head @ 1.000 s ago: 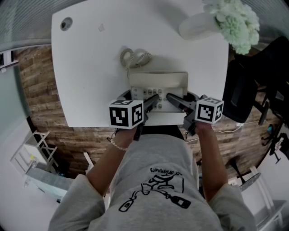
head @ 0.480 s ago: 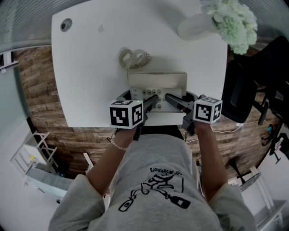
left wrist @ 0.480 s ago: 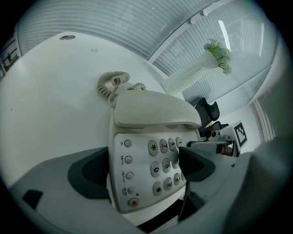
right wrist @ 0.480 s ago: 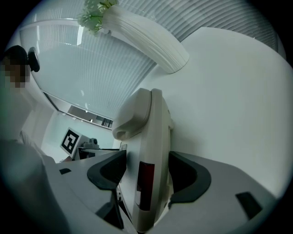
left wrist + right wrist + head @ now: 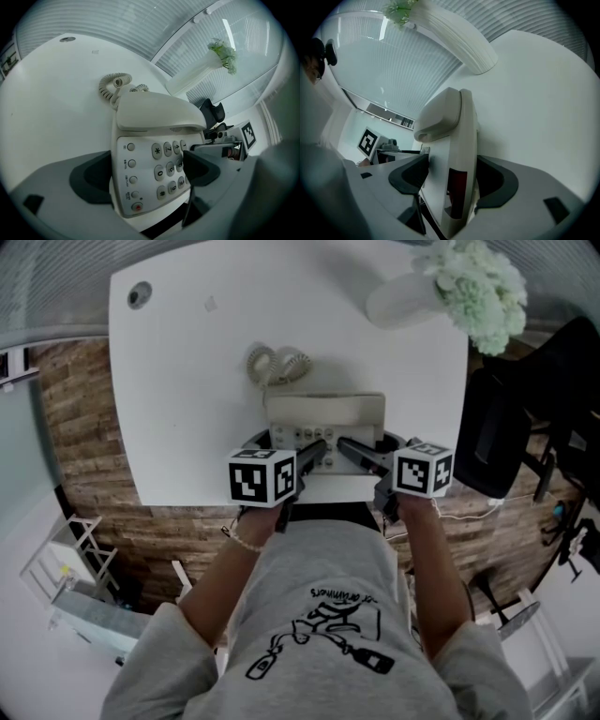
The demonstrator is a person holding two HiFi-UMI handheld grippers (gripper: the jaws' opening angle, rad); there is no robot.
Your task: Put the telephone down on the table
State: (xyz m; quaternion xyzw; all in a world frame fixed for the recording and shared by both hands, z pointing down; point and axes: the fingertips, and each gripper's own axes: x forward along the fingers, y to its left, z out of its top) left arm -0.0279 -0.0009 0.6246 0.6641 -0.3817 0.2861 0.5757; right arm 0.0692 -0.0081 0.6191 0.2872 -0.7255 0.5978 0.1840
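White table (image 5: 187, 390) over plank floor (image 5: 80, 418); left gripper (image 5: 147, 171) and right gripper (image 5: 454, 180) clamp the telephone (image 5: 325, 411) at its edge.

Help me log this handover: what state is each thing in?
telephone, gripped from both sides at the table's near edge.
handset, on the hook.
cord, coiled, lying behind the telephone.
left tongs, shut on the telephone.
right tongs, shut on the telephone.
vase, holding flowers, far right of the table.

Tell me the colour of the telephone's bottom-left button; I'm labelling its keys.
Red: the button sits on the cream telephone, clearest in the left gripper view.
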